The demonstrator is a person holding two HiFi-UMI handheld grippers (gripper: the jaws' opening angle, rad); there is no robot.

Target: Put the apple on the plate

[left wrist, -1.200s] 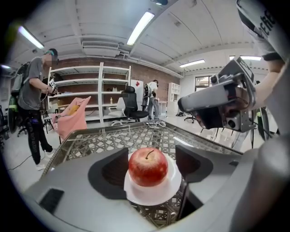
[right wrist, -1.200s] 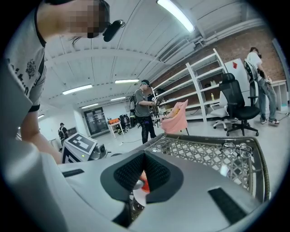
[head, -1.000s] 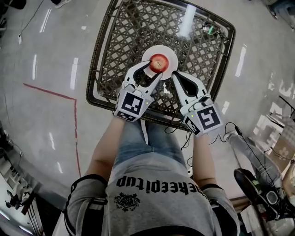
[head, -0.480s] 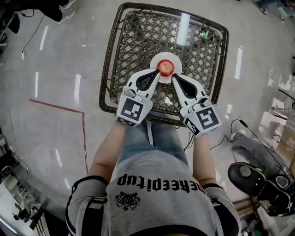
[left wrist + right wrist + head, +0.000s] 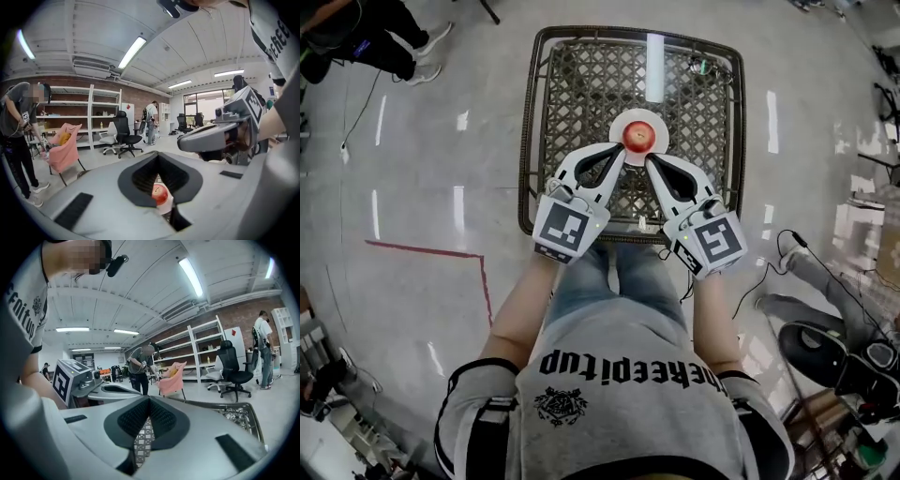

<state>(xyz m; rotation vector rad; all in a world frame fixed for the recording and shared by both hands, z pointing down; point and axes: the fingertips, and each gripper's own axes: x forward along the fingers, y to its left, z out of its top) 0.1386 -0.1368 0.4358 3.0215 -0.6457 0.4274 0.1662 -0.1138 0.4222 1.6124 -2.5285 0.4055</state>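
Apple sits on white plate, upper centre of frame, on the woven lattice counter; left tool clenched on nothing, tips at the plate's lower-left edge; right tool likewise clenched and empty, tips at the lower-right edge; left gripper view shows the apple beyond its closed jaws; right gripper view shows only lattice beyond its jaws.

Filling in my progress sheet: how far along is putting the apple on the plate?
Done: the apple sits on the white plate on the lattice table. In hand: nothing; the left gripper and the right gripper are both shut and empty, fingers near the plate. Left: at most, drawing the grippers away.
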